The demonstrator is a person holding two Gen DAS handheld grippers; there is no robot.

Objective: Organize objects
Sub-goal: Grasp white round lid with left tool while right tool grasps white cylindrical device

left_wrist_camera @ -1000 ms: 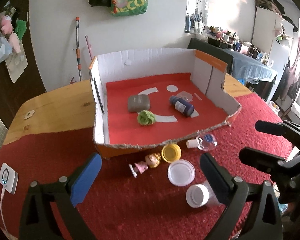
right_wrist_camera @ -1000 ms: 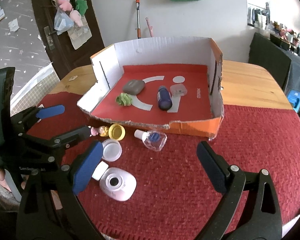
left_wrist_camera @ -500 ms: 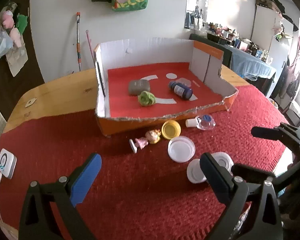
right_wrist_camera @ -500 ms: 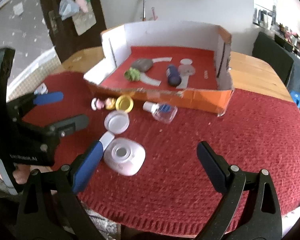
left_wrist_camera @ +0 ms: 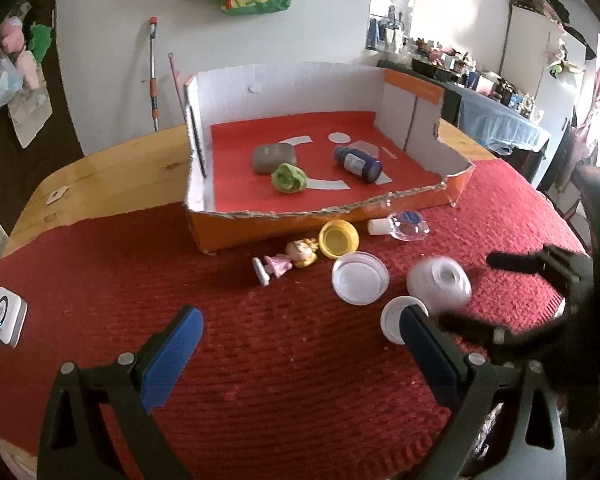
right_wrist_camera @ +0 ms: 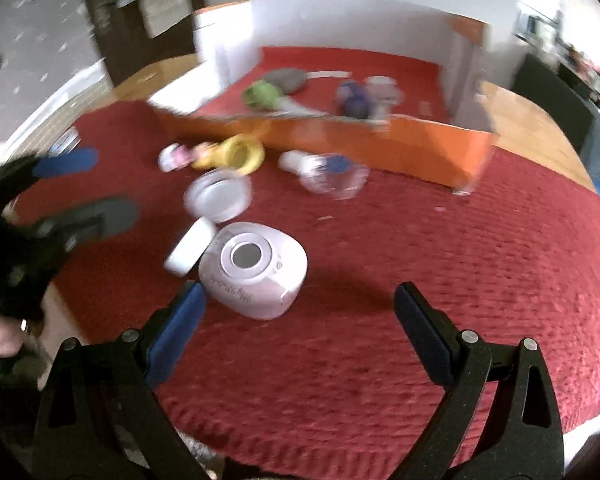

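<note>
Listing left to right on our red cloth [left_wrist_camera: 260, 360]: left gripper [left_wrist_camera: 300, 352], jaws wide, empty; doll [left_wrist_camera: 288, 260]; yellow cap [left_wrist_camera: 338, 238]; clear lid [left_wrist_camera: 360, 282]; white jar [right_wrist_camera: 256, 270], beside our right gripper [right_wrist_camera: 300, 328], jaws wide, empty; box [left_wrist_camera: 320, 222] behind. Risk: the left finger may clip the jar and tip it. Against a second ago, our right gripper has dropped closer to the jar
</note>
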